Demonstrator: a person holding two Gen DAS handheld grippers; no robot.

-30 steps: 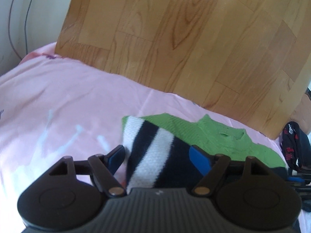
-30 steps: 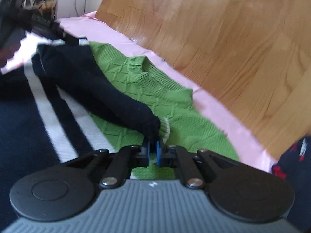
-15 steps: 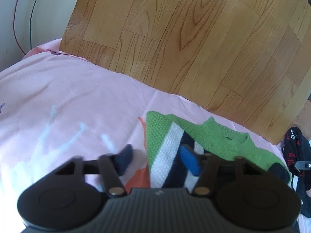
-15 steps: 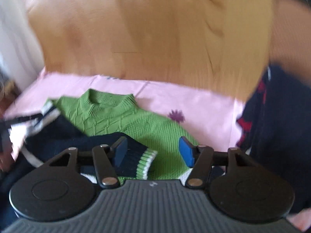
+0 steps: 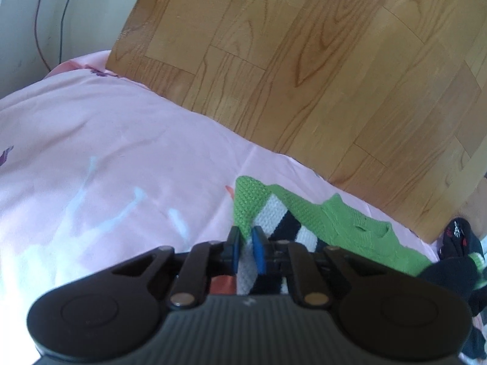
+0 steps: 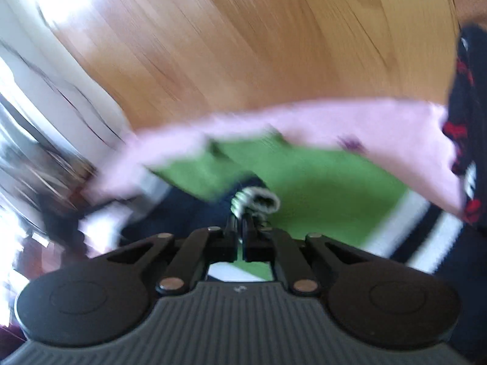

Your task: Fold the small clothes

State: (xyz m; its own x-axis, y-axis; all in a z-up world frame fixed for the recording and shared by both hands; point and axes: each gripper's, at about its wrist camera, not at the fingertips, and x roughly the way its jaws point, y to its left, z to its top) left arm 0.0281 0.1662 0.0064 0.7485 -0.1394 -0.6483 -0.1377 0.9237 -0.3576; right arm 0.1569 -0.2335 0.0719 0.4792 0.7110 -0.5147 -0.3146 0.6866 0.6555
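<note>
A small knitted sweater, green with navy and white stripes, lies on a pink sheet that borders a wood-grain floor. In the left wrist view the left gripper has its blue fingers drawn nearly together on the sweater's near edge, where a green band meets a white stripe; the knit passes between the pads and is pinched there, with the green corner standing up just beyond the tips. The collar opening of the sweater shows further right, and a navy sleeve with a green and white cuff lies at the far right of that view, beside a dark garment with red marks at the sheet's edge. A pale wall with thin cables rises at the upper left. The right wrist view is heavily blurred. There the right gripper has its fingers closed tight on the cuff of the navy sleeve, whose ribbed end bunches just past the tips, above the green body of the sweater. The striped hem shows at the lower right, and the dark garment with red marks hangs along the right edge against the pink sheet.
</note>
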